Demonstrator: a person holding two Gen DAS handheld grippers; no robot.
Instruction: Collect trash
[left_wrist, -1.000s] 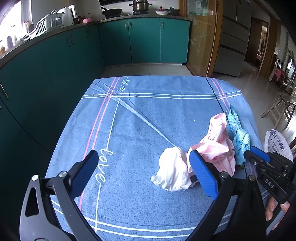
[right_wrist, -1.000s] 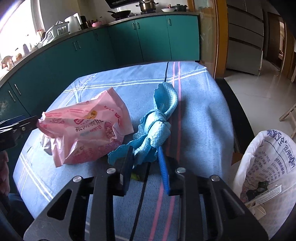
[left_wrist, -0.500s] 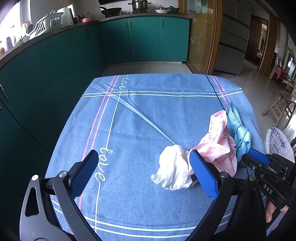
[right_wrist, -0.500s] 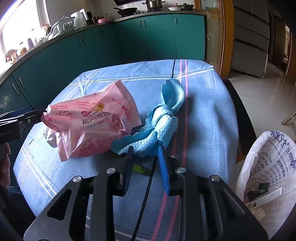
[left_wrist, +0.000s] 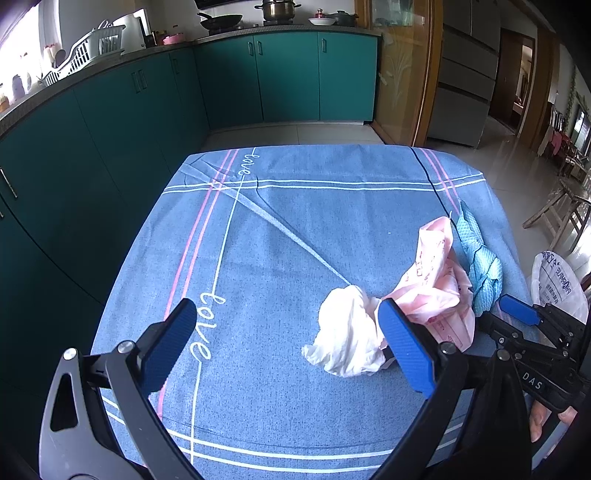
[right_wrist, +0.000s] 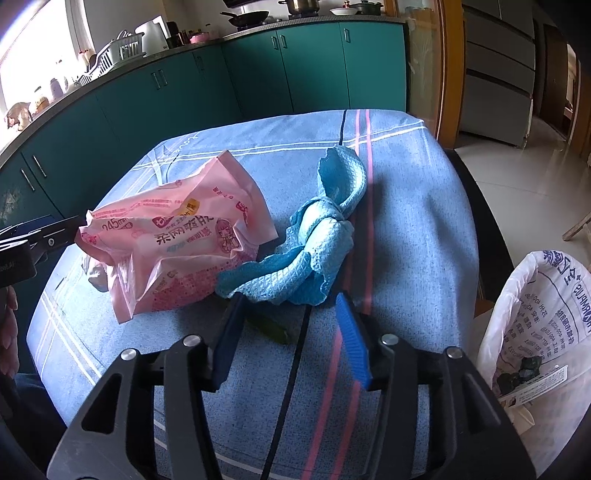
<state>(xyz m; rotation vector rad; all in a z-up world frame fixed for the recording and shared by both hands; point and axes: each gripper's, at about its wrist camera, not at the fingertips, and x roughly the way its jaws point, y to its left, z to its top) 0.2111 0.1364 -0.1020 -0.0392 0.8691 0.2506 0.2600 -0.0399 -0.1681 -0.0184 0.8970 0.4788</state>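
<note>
A table under a blue striped tablecloth (left_wrist: 295, 240) fills both views, with green kitchen cabinets (left_wrist: 110, 110) across the upper frame. At the right edge of the right wrist view stands a white sack (right_wrist: 535, 295), its mouth open; a few dark scraps and a slip of paper lie at the bottom, and most of it looks unfilled.

A pink plastic wrapper (right_wrist: 173, 243) sprawls left of centre in that view, with a knotted blue cloth (right_wrist: 317, 243) touching its right edge and running from the upper centre down toward the lower middle. A crumpled white tissue (left_wrist: 347, 332) sits lower right of centre in the left wrist view, against the wrapper's near side.

The right gripper (right_wrist: 291, 325) points at the cloth's near end, its jaws opening with nothing between them; the cloth's hem lies just beyond the tips, and a small green scrap (right_wrist: 269, 326) rests on the table between them. The left gripper (left_wrist: 284, 347) is spread wide and empty, the tissue just inside its right finger. The right gripper appears nearer the cloth and the sack, the left nearer the tissue.
</note>
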